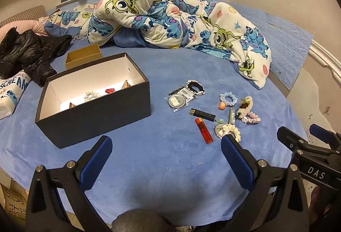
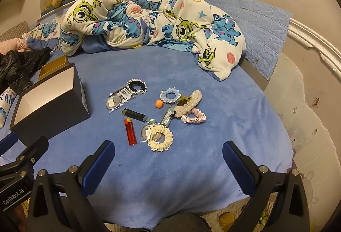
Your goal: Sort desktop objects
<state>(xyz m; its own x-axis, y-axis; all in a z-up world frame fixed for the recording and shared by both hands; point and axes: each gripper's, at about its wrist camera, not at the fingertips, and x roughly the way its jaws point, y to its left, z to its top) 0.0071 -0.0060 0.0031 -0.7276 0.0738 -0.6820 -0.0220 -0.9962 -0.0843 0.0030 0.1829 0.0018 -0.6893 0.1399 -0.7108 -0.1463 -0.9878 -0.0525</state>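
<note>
A dark open box point(image 1: 96, 112) sits on the blue bed cover, with a few small items inside; it also shows in the right wrist view point(image 2: 53, 104). To its right lie a red lighter point(image 1: 204, 130) point(image 2: 130, 131), a black lighter point(image 1: 202, 114) point(image 2: 134, 114), a packaged round mirror point(image 1: 177, 101) point(image 2: 115, 102), a black scrunchie point(image 2: 136, 86), a blue scrunchie point(image 2: 170, 95), a cream scrunchie point(image 2: 159, 138), a pink scrunchie point(image 2: 192, 117) and an orange ball point(image 2: 159, 103). My left gripper point(image 1: 166, 146) and right gripper point(image 2: 168, 151) are open and empty, near the front edge.
A small gold box point(image 1: 83, 59) stands behind the dark box. A crumpled cartoon quilt point(image 1: 170, 19) lies at the back. A black jacket point(image 1: 29, 51) lies at the left. The wall runs along the right side.
</note>
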